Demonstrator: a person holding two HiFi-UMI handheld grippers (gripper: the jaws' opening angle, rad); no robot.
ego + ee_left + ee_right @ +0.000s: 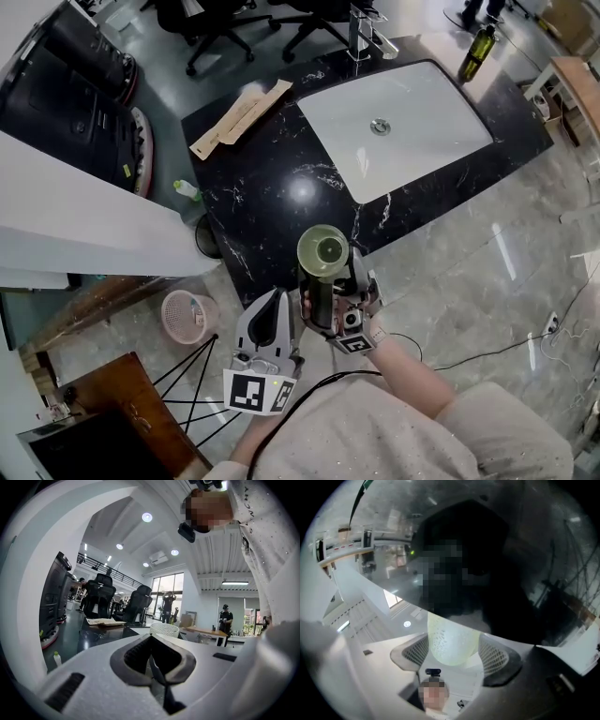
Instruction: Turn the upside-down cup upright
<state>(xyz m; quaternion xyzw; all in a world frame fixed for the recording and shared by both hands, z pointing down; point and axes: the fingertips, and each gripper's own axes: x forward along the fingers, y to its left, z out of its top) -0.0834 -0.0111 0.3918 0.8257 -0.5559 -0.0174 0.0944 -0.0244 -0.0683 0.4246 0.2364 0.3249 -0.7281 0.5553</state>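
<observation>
The cup [323, 251] is held in the air over the near edge of the table [272, 178], clear of its surface. It is clamped between the jaws of the right gripper [454, 648], which is pointed upward toward the person. In the head view what looks like the cup's open mouth is turned up toward the camera, so the turning itself is judged to be done or nearly so. What appears to be left is for the cup to be lowered onto the table, stood on its base and let go. Whether it is fully vertical cannot be told.

The left gripper [152, 656] is held low beside the right one. Its jaws are brought together with nothing between them, and no part in the task is being taken by it.

By count, one cup is seen, two grippers and one table. A single white sink [436, 127] is set into the table. One green bottle [477, 52] stands at its far corner, and some flat cardboard [239, 117] lies at its far left. One pink basket [187, 317] is seen on the floor.
</observation>
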